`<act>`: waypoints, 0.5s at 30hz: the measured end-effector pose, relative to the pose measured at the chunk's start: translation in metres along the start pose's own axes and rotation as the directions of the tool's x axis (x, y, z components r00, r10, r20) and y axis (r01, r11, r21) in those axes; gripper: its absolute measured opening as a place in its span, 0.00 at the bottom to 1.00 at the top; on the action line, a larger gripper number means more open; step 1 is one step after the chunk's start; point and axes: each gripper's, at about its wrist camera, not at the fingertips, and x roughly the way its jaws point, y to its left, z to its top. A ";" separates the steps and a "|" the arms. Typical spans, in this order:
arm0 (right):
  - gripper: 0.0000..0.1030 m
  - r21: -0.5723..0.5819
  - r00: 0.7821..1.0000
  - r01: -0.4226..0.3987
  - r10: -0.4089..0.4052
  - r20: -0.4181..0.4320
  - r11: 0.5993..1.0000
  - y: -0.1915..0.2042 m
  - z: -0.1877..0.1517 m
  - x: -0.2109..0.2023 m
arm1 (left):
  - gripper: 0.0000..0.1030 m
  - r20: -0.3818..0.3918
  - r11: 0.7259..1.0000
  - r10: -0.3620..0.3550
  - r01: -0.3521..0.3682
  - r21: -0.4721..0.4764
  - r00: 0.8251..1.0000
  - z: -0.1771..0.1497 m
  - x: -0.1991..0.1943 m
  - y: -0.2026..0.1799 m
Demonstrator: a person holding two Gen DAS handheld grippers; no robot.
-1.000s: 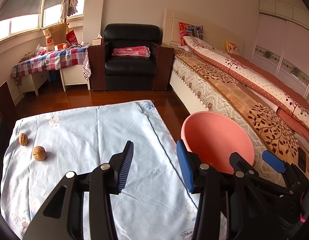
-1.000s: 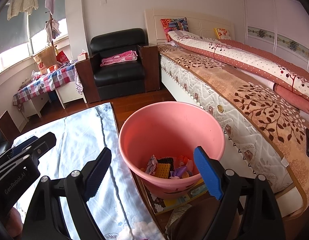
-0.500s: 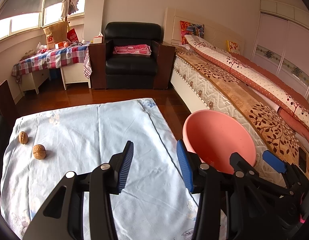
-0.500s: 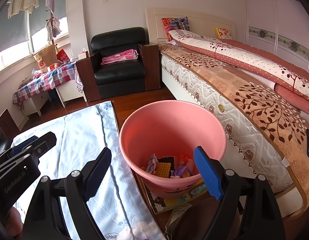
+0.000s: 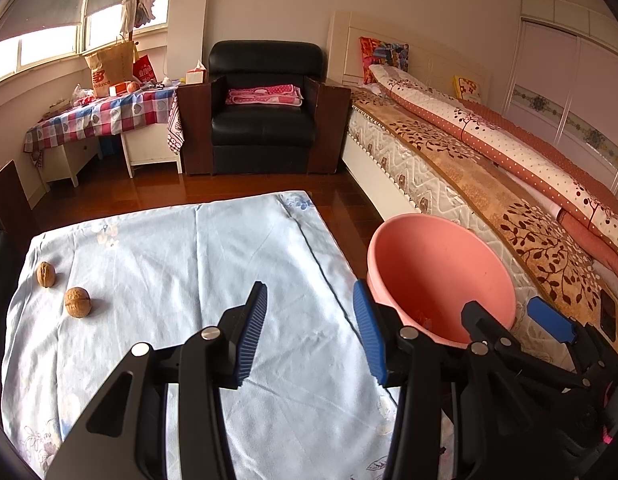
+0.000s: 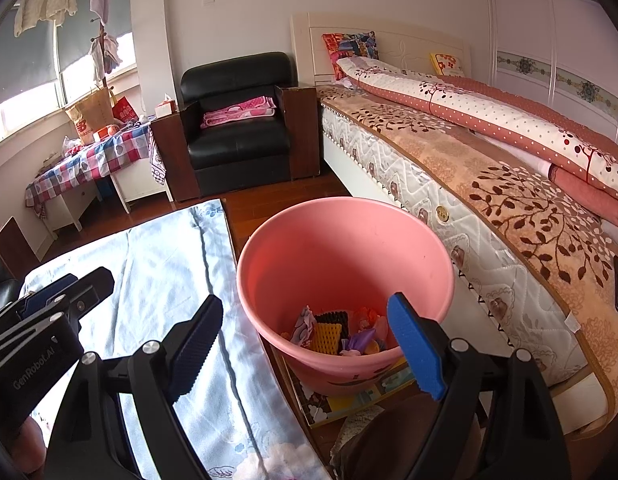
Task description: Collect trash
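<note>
Bedroom w/ a table under a light blue cloth (image 5: 181,264) right in front of you.

Your left gripper (image 5: 307,330) has its jaws apart, not super wide, w/ nothing btwn them. It hangs over the near part of the cloth, close to the right edge. Your right gripper (image 6: 309,344) is spread wide and holds nothing too. It sits right above the pink bucket (image 6: 265,280), looking down into it.

Next out: the bucket stands just beside the table's right edge, btwn the table and the bed (image 6: 489,184). It has stuff at the bottom: a yellow waffle-like piece, purple and orange scraps, some black bit. So some trash looks collected.

What's left, I think: two walnuts (image 5: 78,302) (image 5: 46,274) on the far left of the cloth, near each other but not touching, well apart from both grippers. They're prob the last bits, if they count as trash. Can't see other loose stuff on the cloth. Your left gripper is closer to them, so it looks like the one to go.
</note>
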 end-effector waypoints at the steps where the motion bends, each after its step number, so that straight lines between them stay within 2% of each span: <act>1: 0.81 0.000 1.000 -0.001 0.001 -0.001 1.000 -0.001 -0.001 0.001 | 0.44 0.000 1.000 0.001 -0.001 0.000 1.000 0.000 0.000 0.000; 15: 0.81 -0.001 1.000 0.001 -0.001 -0.002 1.000 0.000 -0.002 0.000 | 0.44 0.002 1.000 0.007 -0.007 0.023 1.000 -0.001 0.001 -0.006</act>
